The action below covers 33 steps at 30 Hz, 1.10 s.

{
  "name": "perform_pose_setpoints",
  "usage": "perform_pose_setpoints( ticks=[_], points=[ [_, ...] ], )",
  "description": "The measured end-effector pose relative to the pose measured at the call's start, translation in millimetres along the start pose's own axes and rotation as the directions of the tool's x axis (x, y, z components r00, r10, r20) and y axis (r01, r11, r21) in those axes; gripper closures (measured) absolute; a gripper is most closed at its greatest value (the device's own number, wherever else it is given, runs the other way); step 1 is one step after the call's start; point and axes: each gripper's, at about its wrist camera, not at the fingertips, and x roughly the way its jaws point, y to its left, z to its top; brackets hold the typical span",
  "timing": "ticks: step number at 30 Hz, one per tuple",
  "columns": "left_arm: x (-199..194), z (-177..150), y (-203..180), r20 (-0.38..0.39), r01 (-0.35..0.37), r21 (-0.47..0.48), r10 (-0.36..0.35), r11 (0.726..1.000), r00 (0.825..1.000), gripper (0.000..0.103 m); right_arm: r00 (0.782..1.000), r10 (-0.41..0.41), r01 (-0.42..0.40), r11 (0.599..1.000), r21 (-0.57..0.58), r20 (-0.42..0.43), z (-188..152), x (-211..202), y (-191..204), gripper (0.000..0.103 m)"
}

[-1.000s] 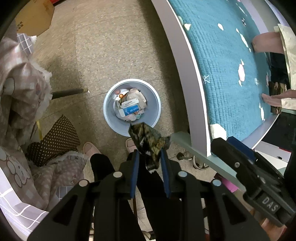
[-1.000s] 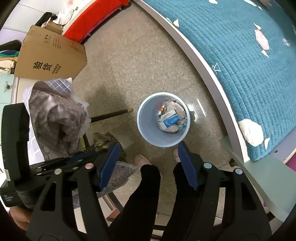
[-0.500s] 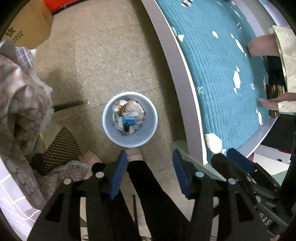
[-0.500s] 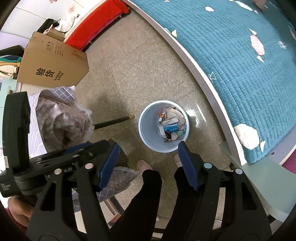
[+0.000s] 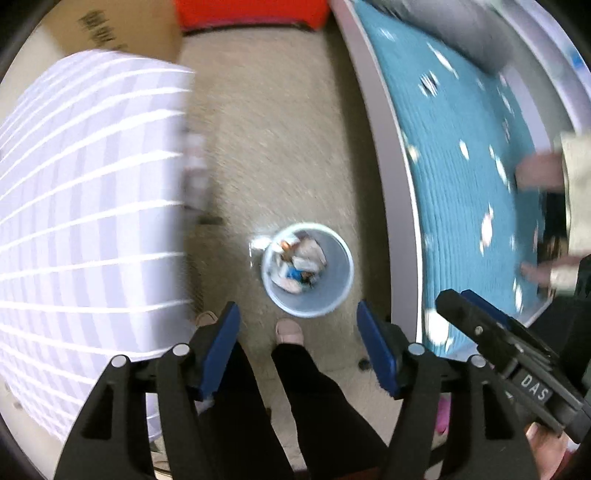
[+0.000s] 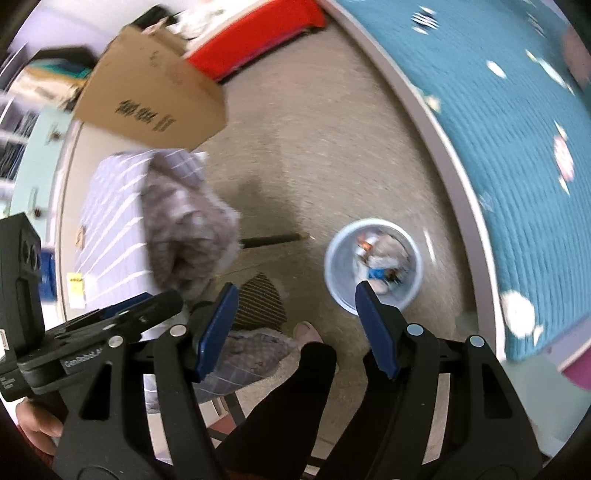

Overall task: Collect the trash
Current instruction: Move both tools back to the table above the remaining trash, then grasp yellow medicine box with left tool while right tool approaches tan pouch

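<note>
Both jaws are spread wide and nothing is held: the left gripper [image 5: 297, 343] has been emptied of its dark wrapper, which has probably landed among the trash [image 5: 301, 264] inside the bin [image 5: 341, 291], though blur hides it. The right gripper [image 6: 293, 326] hangs above the bin too.

Motion blur smears the trash [image 5: 301, 264] inside the bin [image 5: 341, 291], so single pieces cannot be told; the cardboard box [image 5: 122, 27] is cut off at the upper left edge.
</note>
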Motion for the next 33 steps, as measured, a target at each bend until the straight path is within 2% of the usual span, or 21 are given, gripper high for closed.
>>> perform_pose_setpoints(
  ticks=[5, 11, 15, 17, 20, 23, 25, 31, 33],
  points=[
    [-57, 0, 90, 0.139, 0.009, -0.158, 0.013, 0.987, 0.99, 0.037, 0.999, 0.039, -0.038, 0.985, -0.171, 0.005, 17, 6, 99, 0.038],
    [-108, -13, 216, 0.264, 0.048, -0.332, 0.044, 0.942, 0.963, 0.037, 0.998, 0.06, -0.064, 0.945, -0.32, -0.022, 14, 38, 214, 0.038],
    [-130, -36, 318, 0.35, 0.109, -0.451, 0.063, 0.886, 0.935, 0.037, 0.995, 0.07, -0.091, 0.923, -0.373, -0.069, -3, 77, 288, 0.038],
    [-141, -54, 371, 0.413, 0.144, -0.51, 0.094, 0.848, 0.906, 0.037, 0.992, 0.074, -0.11, 0.91, -0.399, -0.105, -15, 100, 330, 0.038],
    [-145, -75, 427, 0.469, 0.177, -0.548, 0.125, 0.818, 0.874, 0.037, 0.987, 0.075, -0.13, 0.889, -0.44, -0.141, -24, 126, 385, 0.038],
    [-138, -87, 467, 0.496, 0.203, -0.557, 0.126, 0.805, 0.859, 0.037, 0.985, 0.068, -0.137, 0.866, -0.481, -0.157, -34, 148, 433, 0.038],
    [-130, -93, 487, 0.504, 0.223, -0.557, 0.112, 0.8, 0.856, 0.037, 0.985, 0.059, -0.134, 0.857, -0.497, -0.164, -38, 159, 459, 0.038],
    [-105, -90, 528, 0.535, 0.311, -0.541, 0.034, 0.781, 0.844, 0.038, 0.986, 0.034, -0.115, 0.844, -0.524, -0.161, -41, 182, 500, 0.037],
    [-97, -85, 533, 0.543, 0.346, -0.529, -0.004, 0.775, 0.84, 0.042, 0.987, 0.022, -0.103, 0.848, -0.519, -0.16, -40, 189, 505, 0.037]
  ],
)
